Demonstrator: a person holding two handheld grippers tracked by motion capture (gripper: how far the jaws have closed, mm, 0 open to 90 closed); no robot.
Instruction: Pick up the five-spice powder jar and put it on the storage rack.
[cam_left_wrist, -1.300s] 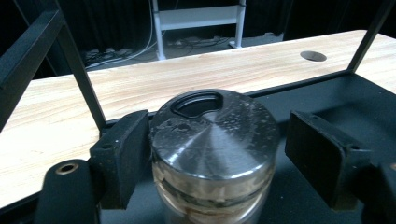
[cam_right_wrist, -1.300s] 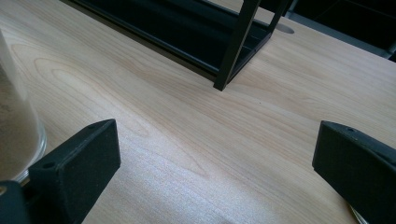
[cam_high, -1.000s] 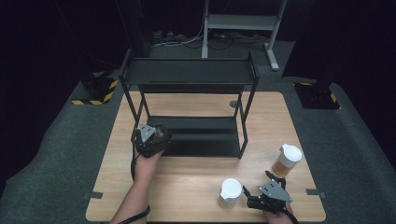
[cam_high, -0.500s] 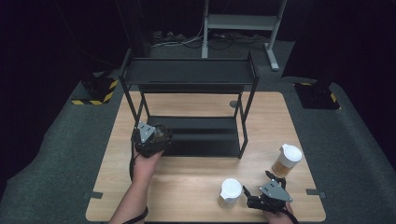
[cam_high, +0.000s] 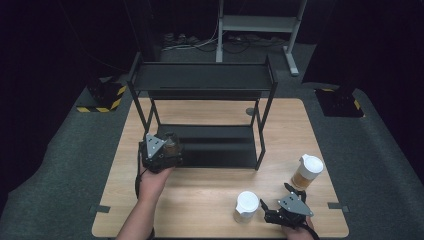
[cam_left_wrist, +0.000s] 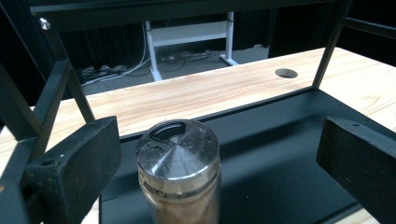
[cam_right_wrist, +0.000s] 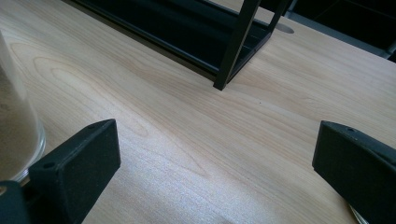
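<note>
Steel-capped spice jar (cam_left_wrist: 177, 172) unmoved between wide-open left gripper (cam_left_wrist: 219, 163) jaws, right gripper (cam_high: 286, 210) unchanged, open, empty.

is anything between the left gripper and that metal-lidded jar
Nothing visible. In the left gripper view the jar stands right between the open fingers of the left gripper, with a gap on each side and no other thing in those gaps. It sits at the front left of the rack's bottom shelf.
</note>
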